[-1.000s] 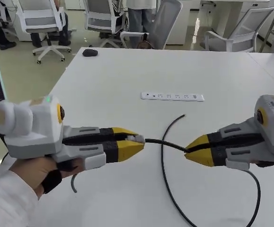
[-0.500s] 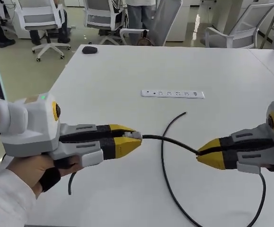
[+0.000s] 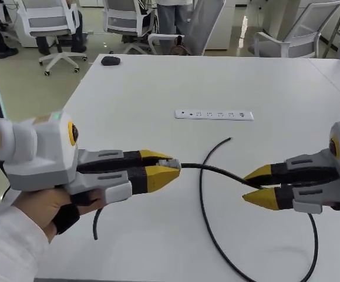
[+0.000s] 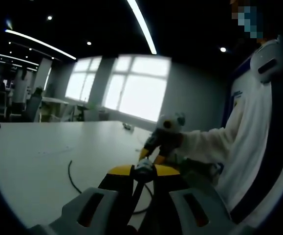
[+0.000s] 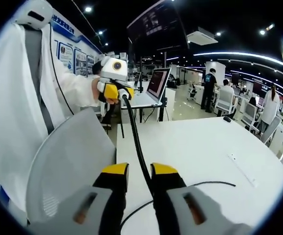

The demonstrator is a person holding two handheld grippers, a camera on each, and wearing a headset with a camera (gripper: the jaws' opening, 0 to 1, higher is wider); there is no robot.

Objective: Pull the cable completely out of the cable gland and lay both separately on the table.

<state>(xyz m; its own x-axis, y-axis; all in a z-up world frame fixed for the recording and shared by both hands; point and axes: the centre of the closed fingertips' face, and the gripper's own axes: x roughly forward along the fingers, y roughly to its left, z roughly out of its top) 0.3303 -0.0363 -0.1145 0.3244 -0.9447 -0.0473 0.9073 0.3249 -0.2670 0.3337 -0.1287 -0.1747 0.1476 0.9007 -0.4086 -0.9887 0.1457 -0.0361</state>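
My left claw [image 3: 175,169] is clenched on the cable gland [image 3: 168,165] just above the worktop [image 3: 158,88], anchoring it against the pull. My right claw [image 3: 244,187] is released, and the cable [image 3: 216,169] runs loose between its jaws, probably so I can take a fresh grip.

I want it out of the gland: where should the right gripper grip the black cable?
On the straight stretch of the thin black cable beside the small grey cable gland in the left gripper; come from the right, right gripper fingers straddling it.
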